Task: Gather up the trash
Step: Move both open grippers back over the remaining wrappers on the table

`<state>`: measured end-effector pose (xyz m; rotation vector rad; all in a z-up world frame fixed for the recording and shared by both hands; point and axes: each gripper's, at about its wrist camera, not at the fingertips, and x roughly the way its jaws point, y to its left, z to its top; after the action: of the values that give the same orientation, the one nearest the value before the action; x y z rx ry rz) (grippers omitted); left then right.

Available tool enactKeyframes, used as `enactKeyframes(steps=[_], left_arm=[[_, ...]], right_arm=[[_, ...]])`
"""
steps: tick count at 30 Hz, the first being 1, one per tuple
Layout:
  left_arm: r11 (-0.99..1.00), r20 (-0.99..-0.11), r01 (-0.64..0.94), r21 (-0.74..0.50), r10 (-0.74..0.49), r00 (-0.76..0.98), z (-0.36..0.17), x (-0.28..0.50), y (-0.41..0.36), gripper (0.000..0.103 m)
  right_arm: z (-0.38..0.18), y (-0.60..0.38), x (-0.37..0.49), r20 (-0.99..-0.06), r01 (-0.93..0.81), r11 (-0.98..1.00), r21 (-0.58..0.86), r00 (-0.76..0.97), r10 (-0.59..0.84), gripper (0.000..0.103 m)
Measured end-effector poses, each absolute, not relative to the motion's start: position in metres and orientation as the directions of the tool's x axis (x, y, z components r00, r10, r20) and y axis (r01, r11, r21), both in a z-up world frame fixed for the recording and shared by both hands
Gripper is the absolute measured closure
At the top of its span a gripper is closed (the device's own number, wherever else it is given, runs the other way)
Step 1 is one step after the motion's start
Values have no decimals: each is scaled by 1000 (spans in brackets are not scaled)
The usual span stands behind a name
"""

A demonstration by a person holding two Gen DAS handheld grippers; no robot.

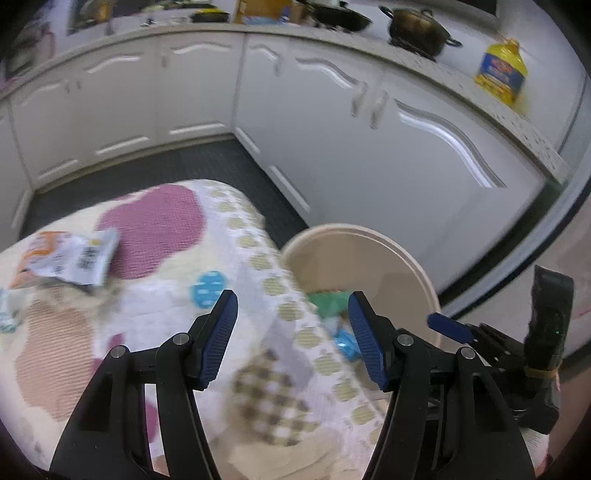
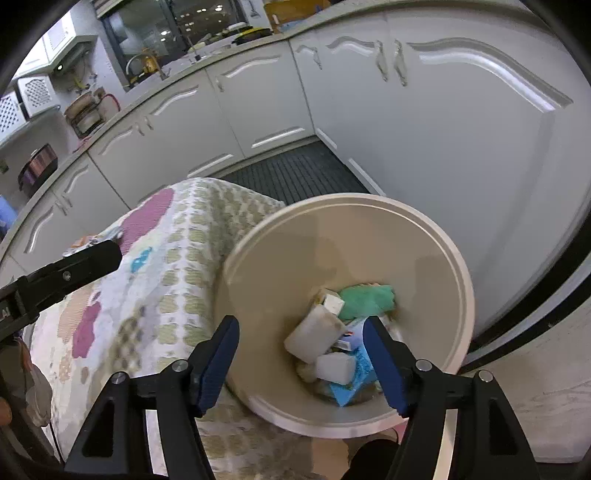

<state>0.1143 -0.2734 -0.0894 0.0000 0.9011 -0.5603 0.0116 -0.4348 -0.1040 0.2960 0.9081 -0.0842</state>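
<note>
Left gripper: jaws released, holding nothing, over the patterned cloth.
Right gripper: jaws released, empty, above the bin.
Next target: one snack wrapper on the cloth, ahead and left of the left jaws, long axis roughly crosswise; left hand is nearer.
Bin contents: three white blocks, one green piece, one blue packet.

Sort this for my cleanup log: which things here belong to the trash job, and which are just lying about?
Job: bin, trash in bin, wrapper on cloth, left gripper, right gripper.
Lying about: oil bottle, pot, wok.
</note>
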Motion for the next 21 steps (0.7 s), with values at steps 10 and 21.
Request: enactKeyframes(steps=[10,21], left_arm=[[894,-731,382,-236,-422,536,-77,108,-199,42],[941,-740,265,-211,-331,586,-67,104,-85,41]], right_arm=[[-90,-382,24,-767,77,972,223,629,126,31],[-77,-299,52,-750,-127,974,189,621,226,19]])
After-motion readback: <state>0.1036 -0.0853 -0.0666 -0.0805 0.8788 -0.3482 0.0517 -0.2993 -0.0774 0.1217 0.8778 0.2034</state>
